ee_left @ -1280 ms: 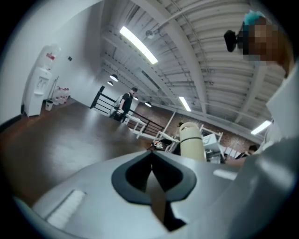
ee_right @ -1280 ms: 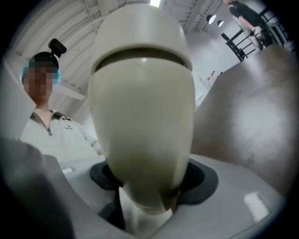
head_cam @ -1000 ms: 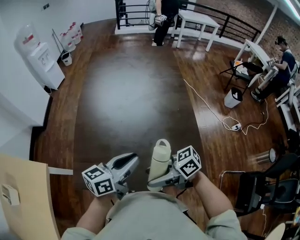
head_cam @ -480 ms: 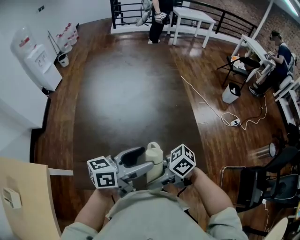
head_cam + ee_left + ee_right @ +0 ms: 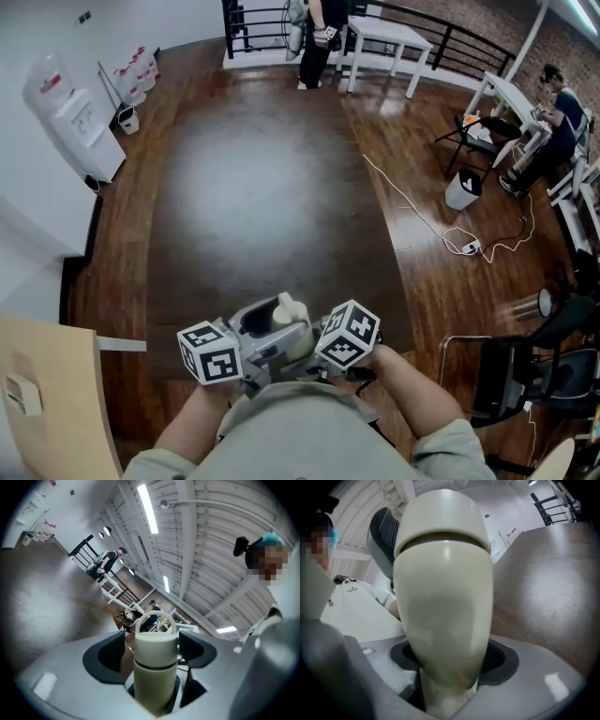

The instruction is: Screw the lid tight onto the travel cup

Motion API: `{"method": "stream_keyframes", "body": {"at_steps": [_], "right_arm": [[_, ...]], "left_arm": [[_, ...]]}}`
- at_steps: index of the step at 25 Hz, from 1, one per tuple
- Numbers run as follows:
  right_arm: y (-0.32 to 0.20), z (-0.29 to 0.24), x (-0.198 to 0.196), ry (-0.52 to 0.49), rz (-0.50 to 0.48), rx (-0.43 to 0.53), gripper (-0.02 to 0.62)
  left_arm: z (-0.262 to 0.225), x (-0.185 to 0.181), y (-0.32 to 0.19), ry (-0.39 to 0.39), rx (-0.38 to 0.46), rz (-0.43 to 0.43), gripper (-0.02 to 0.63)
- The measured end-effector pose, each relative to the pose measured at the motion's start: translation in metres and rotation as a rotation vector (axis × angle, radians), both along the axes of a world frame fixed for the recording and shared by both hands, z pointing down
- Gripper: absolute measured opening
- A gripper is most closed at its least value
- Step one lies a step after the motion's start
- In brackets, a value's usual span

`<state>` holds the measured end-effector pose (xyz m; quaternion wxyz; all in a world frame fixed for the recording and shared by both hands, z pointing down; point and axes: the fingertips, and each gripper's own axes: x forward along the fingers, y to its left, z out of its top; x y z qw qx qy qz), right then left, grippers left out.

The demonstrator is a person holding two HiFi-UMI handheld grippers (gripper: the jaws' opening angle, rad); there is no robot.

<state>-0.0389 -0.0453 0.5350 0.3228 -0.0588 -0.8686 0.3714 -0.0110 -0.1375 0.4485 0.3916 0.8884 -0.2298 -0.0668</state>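
Observation:
A cream travel cup (image 5: 289, 321) with a loop-handled lid (image 5: 155, 641) is held in the air close to the person's chest. My right gripper (image 5: 298, 349) is shut on the cup's body (image 5: 445, 597), which fills the right gripper view. My left gripper (image 5: 265, 323) reaches in from the left, and the lid stands between its jaws. Those jaws have just been opening; dark gaps show between the pads (image 5: 108, 654) and the lid, so they do not press on it. A seam runs between lid and body.
Dark wooden floor lies below. A water dispenser (image 5: 77, 117) stands at the far left, a white table (image 5: 389, 39) and a standing person (image 5: 314, 37) at the back. A seated person (image 5: 562, 103), a white bin (image 5: 462, 193), a floor cable (image 5: 422, 220) and a black chair (image 5: 530, 375) are on the right.
The left gripper came in from the left and set its jaws around the lid. The right gripper lowered and tilted the cup, which now sits lower and nearer the body.

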Motion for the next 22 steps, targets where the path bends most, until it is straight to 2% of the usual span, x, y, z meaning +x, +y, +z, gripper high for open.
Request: {"method": "stream_keyframes", "body": {"at_steps": [2, 5, 6, 9, 12, 16, 22], "right_arm": [[0.002, 0.000, -0.002, 0.007, -0.009, 0.002, 0.310], [0.003, -0.005, -0.004, -0.005, -0.018, -0.006, 0.308], [0.003, -0.008, -0.005, -0.013, -0.023, -0.010, 0.308], [0.007, -0.020, -0.004, -0.061, -0.066, -0.030, 0.308], [0.019, -0.046, -0.002, -0.190, -0.152, -0.075, 0.308], [0.034, -0.085, 0.002, -0.367, -0.266, -0.135, 0.308], [0.057, -0.120, 0.003, -0.513, -0.406, -0.210, 0.307]], "left_arm": [[-0.002, -0.002, -0.001, 0.014, 0.004, -0.007, 0.374], [-0.010, -0.004, -0.001, 0.056, 0.007, -0.004, 0.329], [-0.013, -0.005, 0.000, 0.071, 0.013, 0.004, 0.306], [-0.023, -0.003, 0.002, 0.128, 0.032, 0.064, 0.304], [-0.041, 0.001, 0.009, 0.223, 0.064, 0.184, 0.302], [-0.070, 0.005, 0.021, 0.390, 0.128, 0.393, 0.302], [-0.097, 0.002, 0.040, 0.672, 0.188, 0.706, 0.302]]}}
